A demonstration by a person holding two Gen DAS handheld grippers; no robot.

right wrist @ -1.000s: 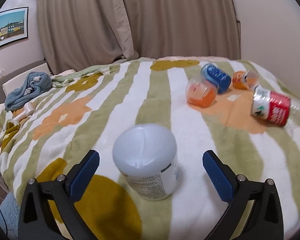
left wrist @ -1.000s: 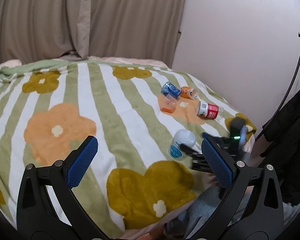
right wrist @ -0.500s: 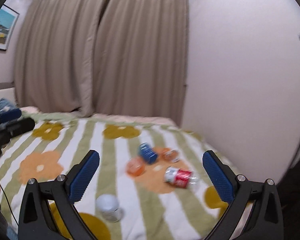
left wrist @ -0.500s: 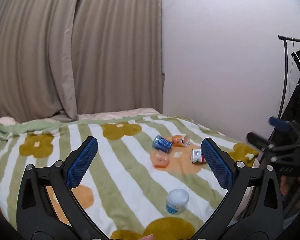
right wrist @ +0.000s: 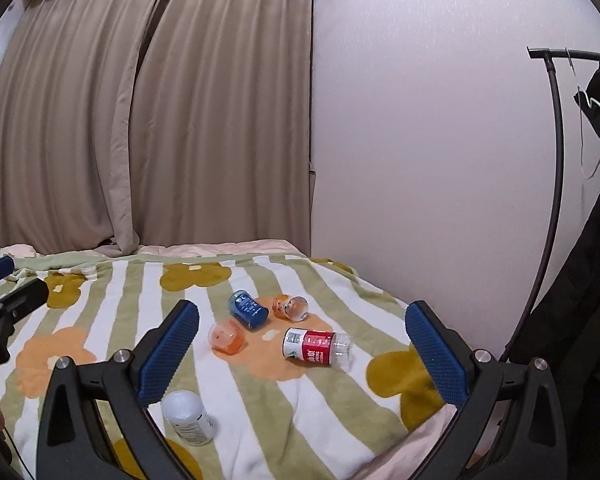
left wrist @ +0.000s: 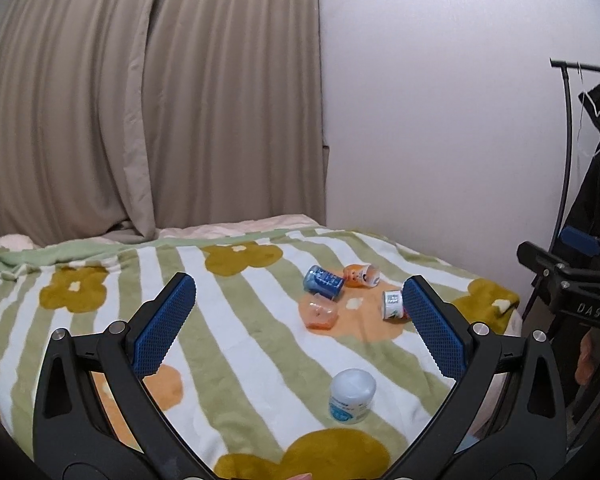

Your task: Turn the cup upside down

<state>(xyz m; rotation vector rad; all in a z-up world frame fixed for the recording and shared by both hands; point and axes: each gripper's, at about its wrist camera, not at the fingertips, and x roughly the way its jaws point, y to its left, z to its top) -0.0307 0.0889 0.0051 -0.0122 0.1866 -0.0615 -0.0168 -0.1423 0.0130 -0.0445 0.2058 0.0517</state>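
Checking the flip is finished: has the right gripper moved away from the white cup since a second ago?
Yes. The right gripper has pulled back and up; the white cup on the blanket looks smaller.

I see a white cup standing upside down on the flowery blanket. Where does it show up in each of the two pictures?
Left wrist view: white cup sits low, right of centre, between the open fingers.
Right wrist view: white cup sits low left, just beside the left finger.
Shared landmark: the blue can lying farther back.
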